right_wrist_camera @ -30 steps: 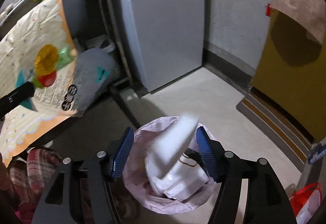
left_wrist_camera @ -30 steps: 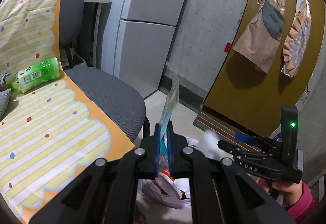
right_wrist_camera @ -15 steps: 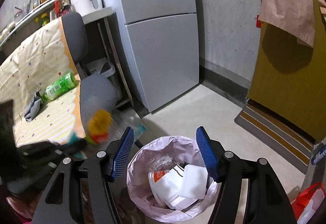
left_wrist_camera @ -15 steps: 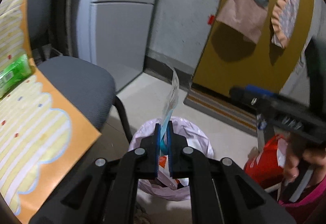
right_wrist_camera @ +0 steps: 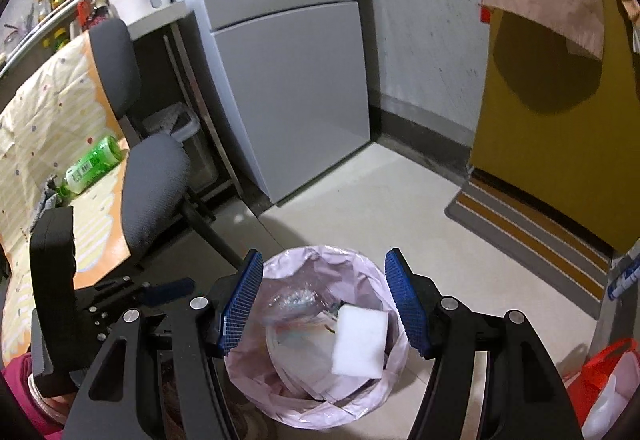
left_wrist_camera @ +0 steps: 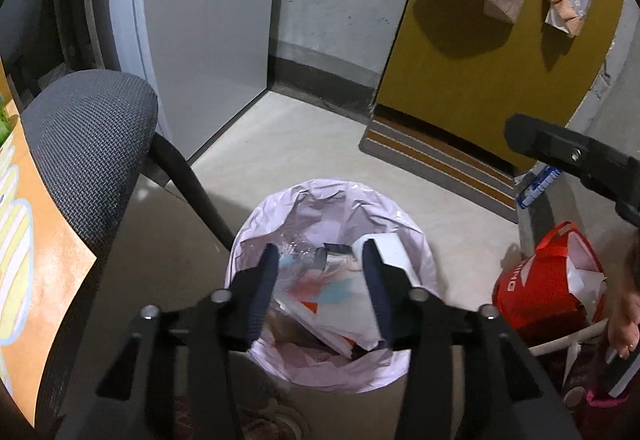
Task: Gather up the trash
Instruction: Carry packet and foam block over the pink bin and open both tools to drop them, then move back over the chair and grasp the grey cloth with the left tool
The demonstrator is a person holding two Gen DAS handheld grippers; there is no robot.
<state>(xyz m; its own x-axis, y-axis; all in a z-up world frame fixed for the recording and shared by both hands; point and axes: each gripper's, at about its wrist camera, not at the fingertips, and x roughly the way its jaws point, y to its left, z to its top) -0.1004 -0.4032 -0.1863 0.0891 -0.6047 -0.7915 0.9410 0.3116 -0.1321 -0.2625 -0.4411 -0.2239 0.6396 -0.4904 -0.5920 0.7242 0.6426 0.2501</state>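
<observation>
A bin with a pale pink liner [left_wrist_camera: 332, 192] stands on the floor below both grippers. My left gripper [left_wrist_camera: 319, 246] hangs over its mouth, jaws opening, pads pressing on nothing. Blurred between and below them, the colourful snack wrapper [left_wrist_camera: 320, 282] lies loose on the rubbish in the bin. My right gripper [right_wrist_camera: 325, 256] is open over the same bin and holds nothing. A white foam block [right_wrist_camera: 360, 340] rests on top of the rubbish. A green plastic bottle [right_wrist_camera: 90, 164] lies on the spotted yellow cloth [right_wrist_camera: 44, 120] over the chair.
A grey office chair [left_wrist_camera: 88, 144] stands left of the bin, one leg reaching its rim. A grey fridge [right_wrist_camera: 288, 80] is behind, a yellow door [left_wrist_camera: 480, 80] with a striped mat [right_wrist_camera: 532, 232] to the right. A red bag [left_wrist_camera: 548, 288] sits beside the bin.
My left gripper came down over the bin and opened, and the wrapper it pinched dropped in. The white block that fell from my right gripper now lies in the bin.
</observation>
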